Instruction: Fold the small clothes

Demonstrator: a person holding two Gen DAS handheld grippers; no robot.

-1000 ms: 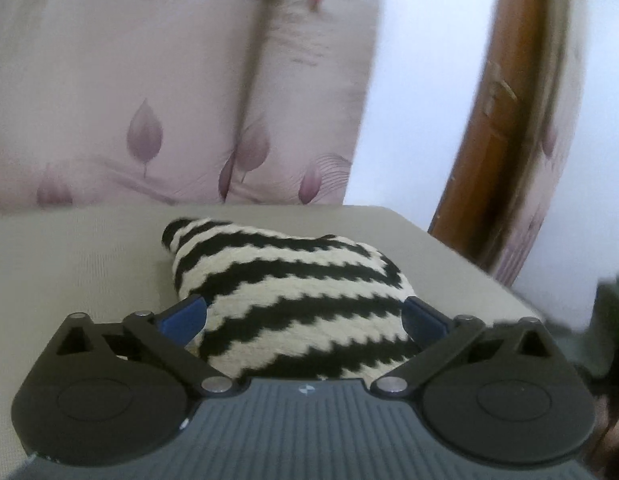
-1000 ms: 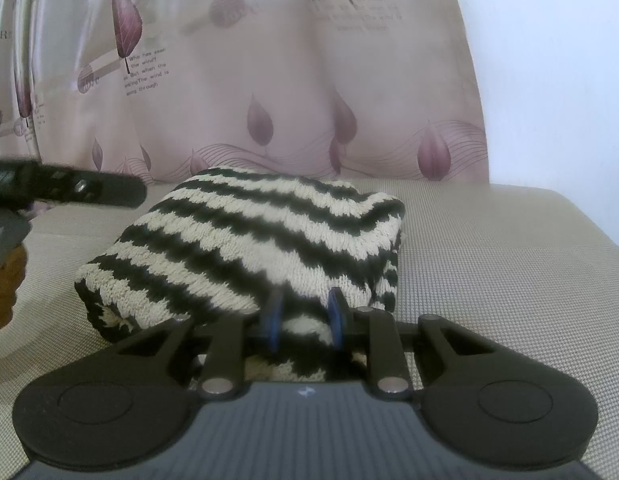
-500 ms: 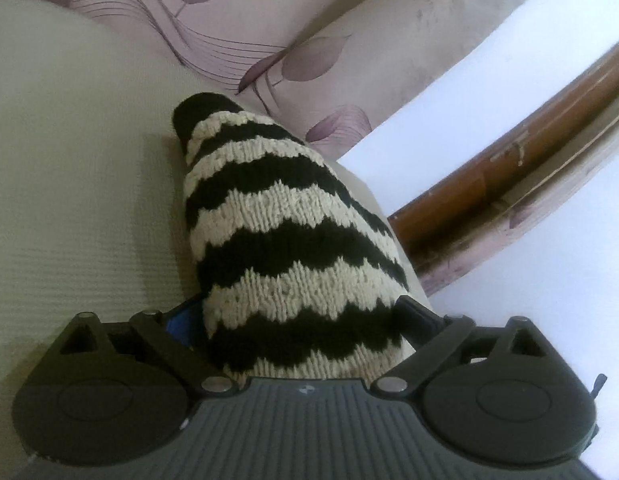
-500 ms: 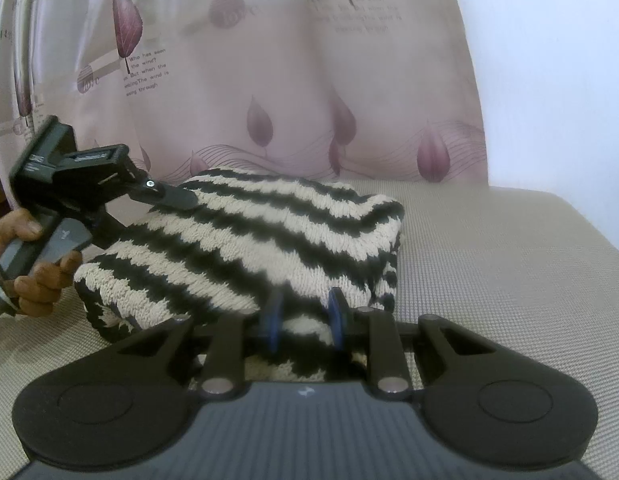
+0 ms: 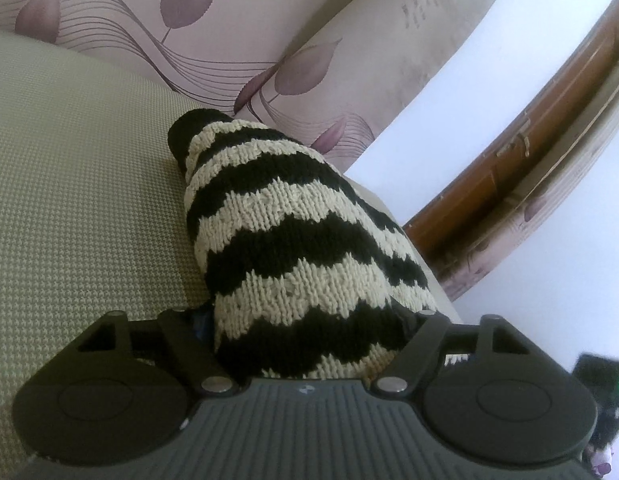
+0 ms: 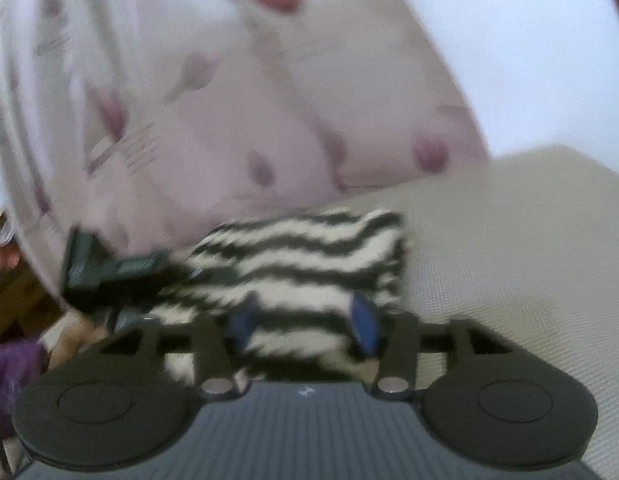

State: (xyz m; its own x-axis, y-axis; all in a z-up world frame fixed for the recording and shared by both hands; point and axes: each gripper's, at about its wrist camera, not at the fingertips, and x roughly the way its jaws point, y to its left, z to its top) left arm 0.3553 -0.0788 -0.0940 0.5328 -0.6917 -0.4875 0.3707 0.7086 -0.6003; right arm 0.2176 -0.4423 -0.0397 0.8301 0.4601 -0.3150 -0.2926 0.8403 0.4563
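- Knitted black-and-cream knit (image 5: 293, 248) is lying folded on the beige cushion (image 5: 81, 184), in front of a leaf-print curtain (image 5: 237, 28)
- Left gripper (image 5: 309, 328) is straddling one end of the knit; its jaws have just been closing, and whether the pads are pressing yet is hidden by the wool
- Right gripper (image 6: 305, 320) is blurred, its jaws have just been opening, blue pads standing apart around the near edge
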